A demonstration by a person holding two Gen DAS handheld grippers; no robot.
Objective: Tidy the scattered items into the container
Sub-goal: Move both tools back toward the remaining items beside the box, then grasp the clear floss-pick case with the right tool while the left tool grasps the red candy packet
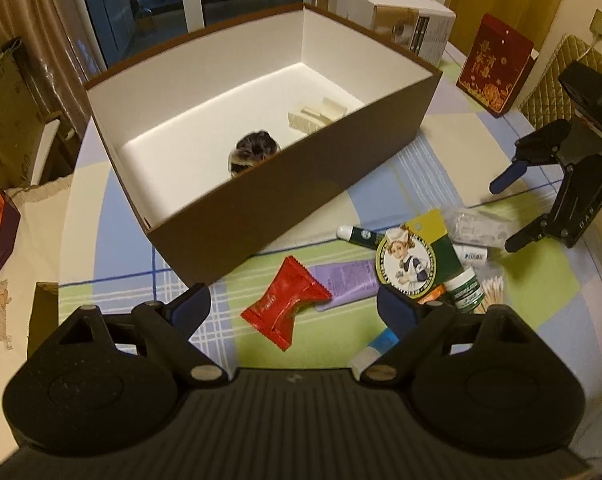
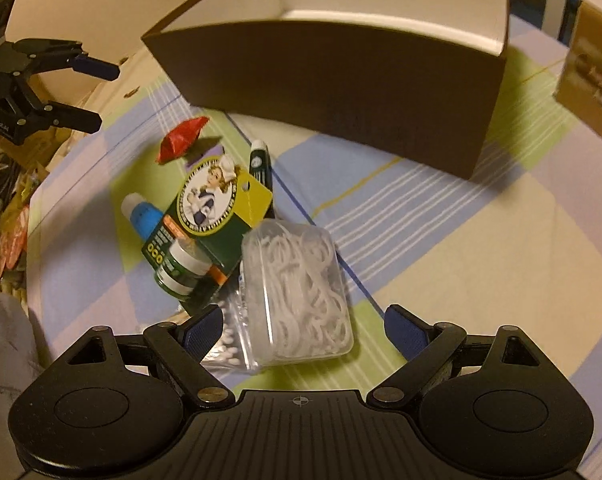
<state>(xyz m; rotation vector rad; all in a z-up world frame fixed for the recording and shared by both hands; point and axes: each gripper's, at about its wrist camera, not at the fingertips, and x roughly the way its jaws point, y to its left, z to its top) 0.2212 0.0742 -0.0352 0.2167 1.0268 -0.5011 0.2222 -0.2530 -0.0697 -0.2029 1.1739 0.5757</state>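
Right wrist: we see the right gripper [image 2: 304,328] spread wide over the clear case [image 2: 297,284], near the box [image 2: 341,92]. Left gripper [image 1: 293,308] also released, over the red packet [image 1: 287,306] beside the box.

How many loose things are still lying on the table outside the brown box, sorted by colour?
Red: 1, crinkly wrapper
Purple: 1, flat tube
Blue: 1, capped tube
Green: 3, pen-like stick, picture card, small jar
Clear: 2, floss-pick box, cotton-swab bag
Total: 8

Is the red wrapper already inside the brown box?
No. The red wrapper lies on the tablecloth outside the brown box, partly over a purple tube.
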